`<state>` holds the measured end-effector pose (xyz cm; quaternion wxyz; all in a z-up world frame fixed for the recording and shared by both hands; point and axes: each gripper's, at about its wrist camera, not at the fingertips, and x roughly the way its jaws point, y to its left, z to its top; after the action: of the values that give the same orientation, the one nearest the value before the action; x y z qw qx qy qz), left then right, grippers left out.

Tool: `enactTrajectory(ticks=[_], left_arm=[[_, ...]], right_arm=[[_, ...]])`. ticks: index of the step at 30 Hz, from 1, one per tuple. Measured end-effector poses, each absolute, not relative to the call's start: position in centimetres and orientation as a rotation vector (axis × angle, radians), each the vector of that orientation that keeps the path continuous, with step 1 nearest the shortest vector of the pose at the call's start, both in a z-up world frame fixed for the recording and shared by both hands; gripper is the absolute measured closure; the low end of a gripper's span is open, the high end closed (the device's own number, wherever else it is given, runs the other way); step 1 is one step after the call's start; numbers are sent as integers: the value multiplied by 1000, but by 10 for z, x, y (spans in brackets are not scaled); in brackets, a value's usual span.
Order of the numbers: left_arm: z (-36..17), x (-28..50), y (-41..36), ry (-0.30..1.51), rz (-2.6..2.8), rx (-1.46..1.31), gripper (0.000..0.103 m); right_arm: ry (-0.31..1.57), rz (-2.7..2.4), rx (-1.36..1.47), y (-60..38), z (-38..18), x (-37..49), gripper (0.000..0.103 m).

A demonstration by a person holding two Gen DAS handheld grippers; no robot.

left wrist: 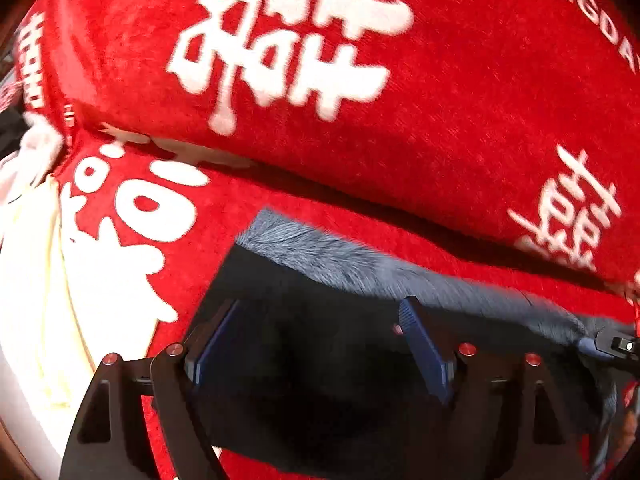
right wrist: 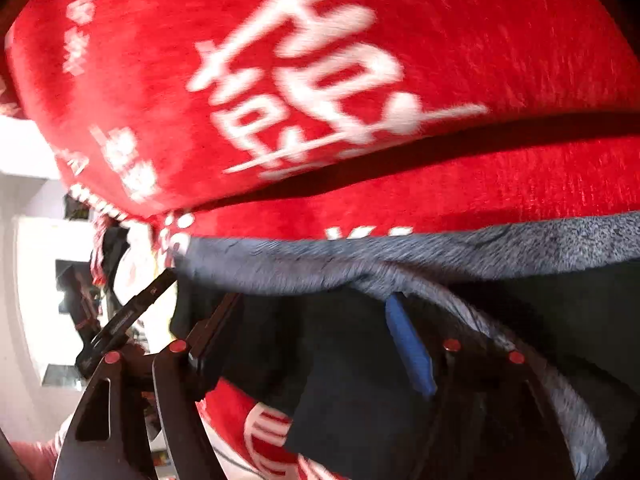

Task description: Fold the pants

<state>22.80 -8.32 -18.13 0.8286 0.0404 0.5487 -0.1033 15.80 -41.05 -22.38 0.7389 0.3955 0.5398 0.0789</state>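
We observe the left gripper (left wrist: 320, 344) with its jaws spread apart over the dark pants (left wrist: 320, 392), whose fuzzy grey lining (left wrist: 340, 256) lies against a red blanket (left wrist: 460, 128) printed with white characters.

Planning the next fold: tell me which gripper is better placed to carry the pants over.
Left, marginally. The left gripper frames flat dark pants; the right gripper meets a bunched fleecy edge. Neither visibly grips.

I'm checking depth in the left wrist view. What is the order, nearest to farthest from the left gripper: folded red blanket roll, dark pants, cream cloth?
1. dark pants, between the jaws of the left gripper.
2. cream cloth, off left.
3. folded red blanket roll, ahead, above.
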Motion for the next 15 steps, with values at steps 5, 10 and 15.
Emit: enactTrajectory(ticks=[5, 10, 15], left_arm=[[-221, 225, -111, 1247, -195, 194, 23], [-240, 219, -125, 1247, -89, 316, 11], [-224, 199, -130, 1313, -51, 342, 11]], right_arm=[[1252, 207, 751, -388, -229, 164, 27], [1299, 153, 700, -404, -253, 172, 39], [1241, 110, 750, -428, -225, 150, 35]])
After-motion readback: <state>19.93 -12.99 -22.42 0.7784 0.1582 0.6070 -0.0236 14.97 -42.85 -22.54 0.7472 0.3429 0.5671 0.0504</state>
